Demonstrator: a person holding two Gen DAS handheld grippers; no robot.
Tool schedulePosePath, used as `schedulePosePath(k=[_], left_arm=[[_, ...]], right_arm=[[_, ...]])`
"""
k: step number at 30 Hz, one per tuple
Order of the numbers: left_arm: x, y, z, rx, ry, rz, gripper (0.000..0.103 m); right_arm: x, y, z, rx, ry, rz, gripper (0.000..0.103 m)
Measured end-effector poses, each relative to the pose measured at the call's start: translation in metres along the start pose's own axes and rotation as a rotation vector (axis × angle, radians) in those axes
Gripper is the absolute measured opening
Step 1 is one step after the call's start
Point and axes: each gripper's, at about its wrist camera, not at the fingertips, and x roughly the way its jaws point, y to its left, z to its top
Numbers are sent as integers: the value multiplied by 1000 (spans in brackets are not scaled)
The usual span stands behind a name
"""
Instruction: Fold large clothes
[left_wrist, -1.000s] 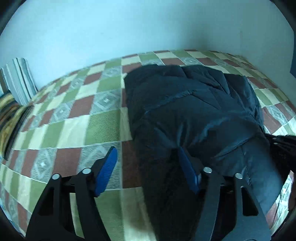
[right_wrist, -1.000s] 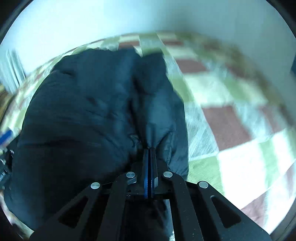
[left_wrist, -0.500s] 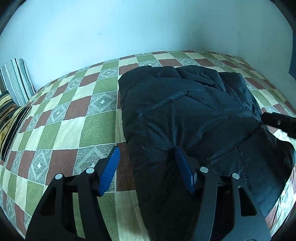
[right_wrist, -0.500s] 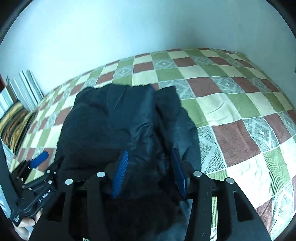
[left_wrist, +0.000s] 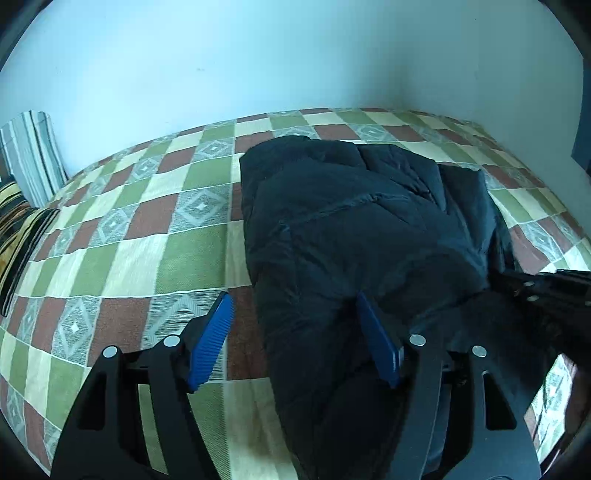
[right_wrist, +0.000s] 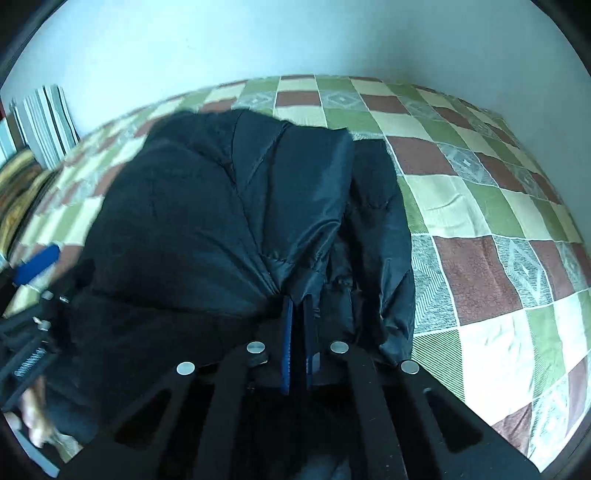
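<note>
Left view, left to right. Striped pillow at the upper left edge; checked bedspread across the bed. Left tool low in the frame, spread wide: left pad over bare bedspread, right pad pressed into the jacket's near edge, so no pinch there. Jacket in the middle to right of the frame, flat on the bed, reaching from the near edge toward the far wall. Right tool's dark frame poking in at the right edge.

Right view, left to right. Left tool's blue pad at the left edge, with a bit of hand below it. Jacket filling the centre. Right tool at lower centre, pads pressed together, having just closed on a fold of the jacket's shell pulled into a small peak. Bare bedspread to the right.

Handling, judged only: puffy and soft, likely light for its bulk, no stiffness to hold a crease; glossy shell probably slick, apt to slide from a shallow pinch. Best hold likely on a hem, seam or thick doubled edge, taken deep between the pads, one tool at each corner.

Looks: dark navy to black, quilted in stitched panels, faint sheen, rumpled, already partly doubled over.
</note>
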Motion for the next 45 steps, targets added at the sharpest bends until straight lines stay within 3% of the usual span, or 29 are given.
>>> schedulePosePath(k=[12,22,26,28,37,45], left_arm=[[47,-32,-10,71,77,9,67],[33,-22,-10,47,22,-12,66],[21,-15,-5,41,13,-27,66],[15,-9,-2,34,6,-25,66],[21,30,28,-46,-2,22,66],[53,39,51,-80,34,28,66]], right_arm=[[50,-32,-13,87,53,37,4],[29,-27,-16,92,-35,17,7],[12,-20,-19,60,-62,-19,19],[3,-20,-19,69,-65,-12,19],[-35,-17,24,42,-144,-35,19],[-2,-12,69,6,-110,-25,19]])
